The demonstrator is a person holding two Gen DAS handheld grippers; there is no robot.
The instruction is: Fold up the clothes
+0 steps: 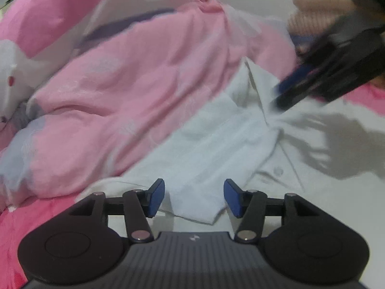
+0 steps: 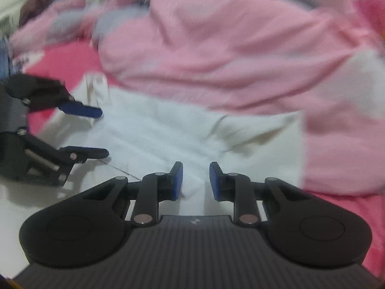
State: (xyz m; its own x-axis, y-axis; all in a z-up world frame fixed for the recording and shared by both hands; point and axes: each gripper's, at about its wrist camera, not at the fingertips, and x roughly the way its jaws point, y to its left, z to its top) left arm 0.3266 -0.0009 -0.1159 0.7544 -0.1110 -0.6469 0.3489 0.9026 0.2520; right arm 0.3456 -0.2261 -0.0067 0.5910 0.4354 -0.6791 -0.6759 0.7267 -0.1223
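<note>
A white button-up shirt [image 1: 216,139] lies spread on the bed, its collar and button placket toward the right in the left wrist view. My left gripper [image 1: 195,197] stands open just above a folded edge of the shirt, with nothing held between its blue pads. The right gripper [image 1: 279,94], blurred, reaches in from the upper right with its tips at the collar. In the right wrist view my right gripper [image 2: 196,181] is open low over the white shirt [image 2: 156,132]. The left gripper [image 2: 103,132] shows at the left edge, open over the shirt's far side.
A bulky pink and white quilt [image 1: 134,72] is heaped right behind the shirt and fills the far side [image 2: 216,48]. A deep pink bedsheet [image 1: 36,216] shows under the shirt [image 2: 65,65]. A hand [image 1: 312,12] holds the right gripper at the top right.
</note>
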